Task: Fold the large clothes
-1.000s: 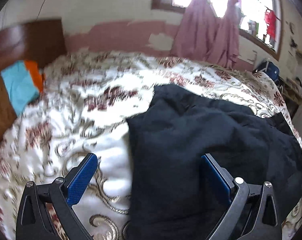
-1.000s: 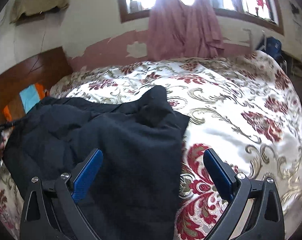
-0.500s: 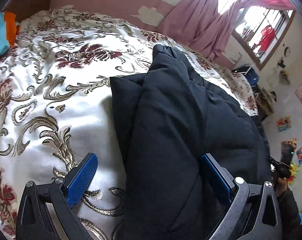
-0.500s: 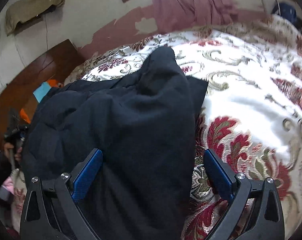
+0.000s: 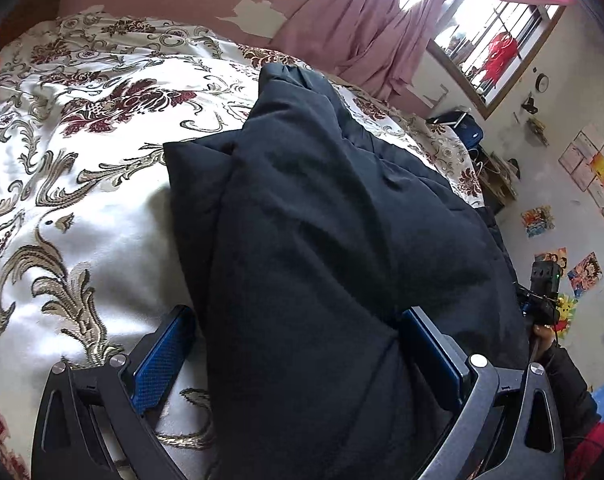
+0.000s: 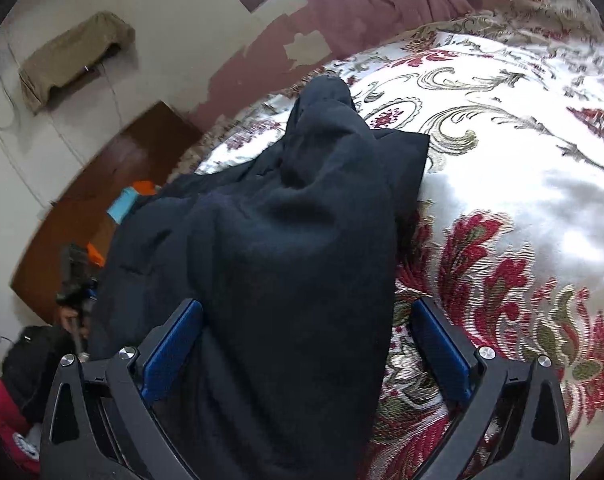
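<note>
Left wrist view showed the left tool spread wide over the dark garment on the bed. The right tool was also released, straddling its near edge, probably to grasp it for folding.

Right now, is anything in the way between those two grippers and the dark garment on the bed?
Nothing visible. The dark garment already lies between the open fingers of the left gripper and of the right gripper, spread on the flowered bedspread.
</note>
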A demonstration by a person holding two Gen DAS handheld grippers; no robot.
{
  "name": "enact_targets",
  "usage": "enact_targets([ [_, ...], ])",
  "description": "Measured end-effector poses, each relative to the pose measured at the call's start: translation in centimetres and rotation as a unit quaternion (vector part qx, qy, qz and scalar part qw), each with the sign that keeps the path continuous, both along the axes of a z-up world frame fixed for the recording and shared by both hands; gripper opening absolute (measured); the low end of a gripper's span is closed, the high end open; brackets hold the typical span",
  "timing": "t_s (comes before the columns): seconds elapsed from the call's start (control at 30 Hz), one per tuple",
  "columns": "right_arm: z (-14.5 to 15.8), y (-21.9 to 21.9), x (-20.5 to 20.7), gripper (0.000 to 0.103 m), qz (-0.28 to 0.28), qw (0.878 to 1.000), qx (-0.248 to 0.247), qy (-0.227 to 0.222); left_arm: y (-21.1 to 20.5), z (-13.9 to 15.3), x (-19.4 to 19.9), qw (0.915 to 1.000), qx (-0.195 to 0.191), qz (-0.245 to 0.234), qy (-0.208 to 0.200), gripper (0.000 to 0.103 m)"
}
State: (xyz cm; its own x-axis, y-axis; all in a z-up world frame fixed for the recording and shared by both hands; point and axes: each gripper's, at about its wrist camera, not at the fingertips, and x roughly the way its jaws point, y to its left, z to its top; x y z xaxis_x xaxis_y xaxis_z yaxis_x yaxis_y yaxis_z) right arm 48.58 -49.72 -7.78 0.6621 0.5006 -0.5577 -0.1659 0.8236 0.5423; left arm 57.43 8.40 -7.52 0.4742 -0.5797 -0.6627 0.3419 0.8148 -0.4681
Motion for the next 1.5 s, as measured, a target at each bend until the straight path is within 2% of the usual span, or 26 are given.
enact_targets([
  [0.1, -0.2, 0.0, -0.3, 0.102, 0.006, 1.000, 0.019, -0.006, -0.2, 0.0, -0.2, 1.0000, -0.002, -0.002, -0.001, 0.103],
  [0.3, -0.6, 1.6, 0.2, 0.101, 0.032, 0.999, -0.014, 0.011, -0.6, 0.0, 0.1, 0.9999, 0.003, -0.009, 0.004, 0.103],
  [0.37, -0.5, 1.8, 0.1, 0.093, 0.032, 0.999, -0.017, 0.012, -0.8, 0.0, 0.1, 0.9999, 0.007, -0.011, 0.007, 0.103],
  [0.4, -0.6, 1.9, -0.1, 0.079, 0.033, 0.999, -0.013, 0.011, -1.0, 0.1, 0.2, 0.9999, 0.009, -0.011, 0.009, 0.102],
  [0.43, -0.6, 1.9, -0.4, 0.072, 0.033, 0.999, -0.006, 0.009, -1.1, 0.2, 0.2, 0.9998, 0.010, -0.012, 0.011, 0.095],
  [0.53, -0.8, 1.7, -0.8, 0.059, 0.031, 0.999, 0.008, 0.004, -1.5, 0.5, 0.1, 0.9996, 0.009, -0.020, 0.016, 0.079],
  [0.63, -1.0, 1.8, -0.9, 0.048, 0.028, 1.000, 0.014, 0.003, -1.9, 0.8, -0.1, 0.9996, 0.016, -0.019, 0.016, 0.069],
  [0.67, -1.0, 1.9, -1.0, 0.047, 0.026, 1.000, 0.012, 0.000, -2.0, 0.9, -0.2, 0.9996, 0.017, -0.019, 0.015, 0.066],
  [0.73, -0.9, 2.2, -1.2, 0.040, 0.022, 1.000, 0.008, -0.002, -2.3, 1.4, -0.6, 0.9996, 0.022, -0.015, 0.011, 0.051],
  [0.93, 0.6, 2.7, -2.0, 0.025, 0.005, 1.000, 0.000, -0.009, -3.6, 4.1, -1.9, 0.9985, 0.050, 0.020, -0.010, 0.024],
  [1.13, 4.1, 3.8, -3.3, 0.020, 0.000, 0.999, -0.015, -0.041, -4.8, 7.6, -3.3, 0.9971, 0.061, 0.028, -0.037, 0.017],
  [1.33, 8.1, 4.8, -5.3, 0.019, 0.009, 0.997, -0.032, -0.074, -5.6, 11.0, -5.4, 0.9947, 0.069, 0.014, -0.074, 0.016],
  [1.5, 10.7, 4.5, -7.1, 0.019, 0.010, 0.996, -0.033, -0.087, -5.1, 13.0, -7.0, 0.9944, 0.061, 0.016, -0.084, 0.016],
])
